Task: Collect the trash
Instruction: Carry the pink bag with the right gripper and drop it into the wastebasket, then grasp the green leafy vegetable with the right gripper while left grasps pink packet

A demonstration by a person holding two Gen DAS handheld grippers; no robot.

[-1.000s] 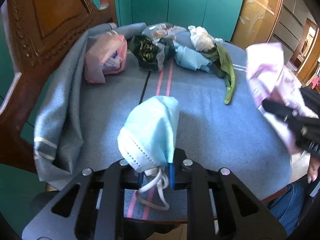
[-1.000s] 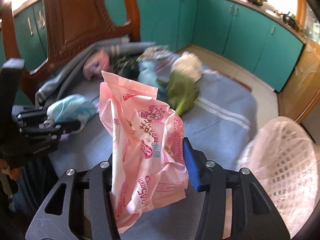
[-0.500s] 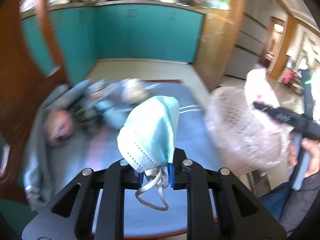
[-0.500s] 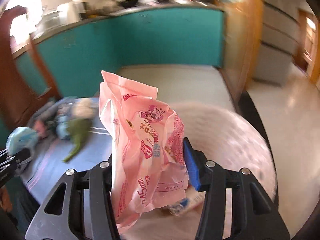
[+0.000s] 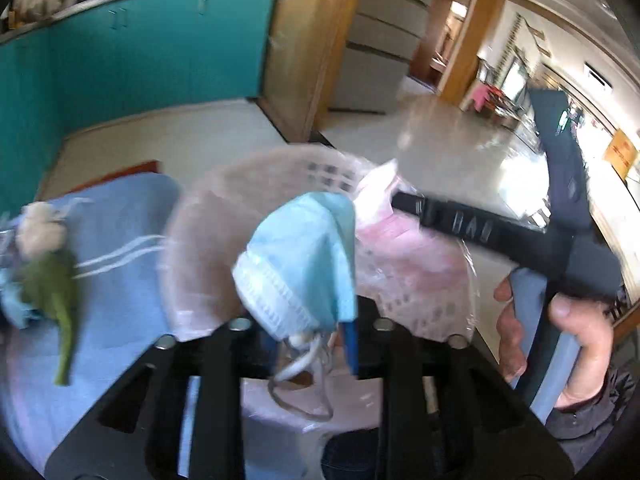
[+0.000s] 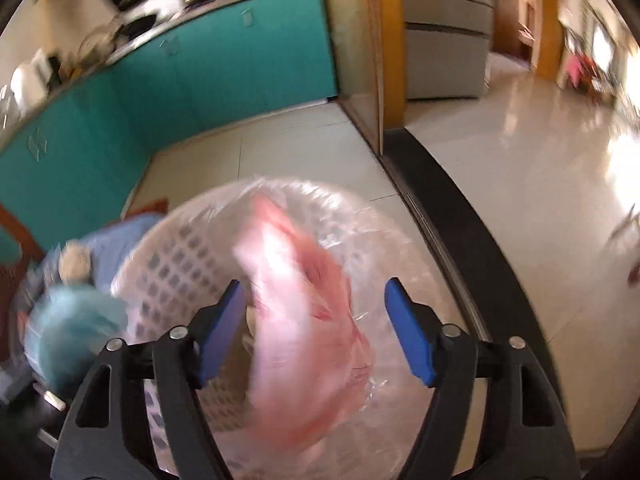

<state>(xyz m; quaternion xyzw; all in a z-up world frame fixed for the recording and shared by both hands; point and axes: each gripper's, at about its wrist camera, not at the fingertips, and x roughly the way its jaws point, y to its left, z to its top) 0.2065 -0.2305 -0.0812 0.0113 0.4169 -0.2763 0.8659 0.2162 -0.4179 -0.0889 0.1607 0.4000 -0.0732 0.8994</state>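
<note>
A light blue face mask (image 5: 300, 264) still stands between the fingers of my left gripper (image 5: 310, 340), whose jaws are opening and no longer pinch it. It hangs over a pink-white lattice basket (image 5: 200, 240) lined with clear plastic. My right gripper (image 6: 316, 324) is over the same basket (image 6: 168, 272); its jaws are opening wide. The pink plastic bag (image 6: 296, 320) is blurred and drops loose between them, touching neither blue pad. In the left wrist view the right gripper (image 5: 460, 224) and the pink bag (image 5: 384, 208) are above the basket's far side.
The table's blue cloth (image 5: 120, 320) lies left of the basket and bears a green leaf scrap (image 5: 56, 292) and a crumpled white tissue (image 5: 40, 224). Teal cabinets (image 6: 200, 80) stand behind. A hand (image 5: 560, 320) holds the right gripper's handle. A black door threshold (image 6: 460, 220) crosses the pale floor.
Both grippers swung from over the table to above the basket. The right jaws spread and let go of the pink bag. The left jaws widened around the mask.
</note>
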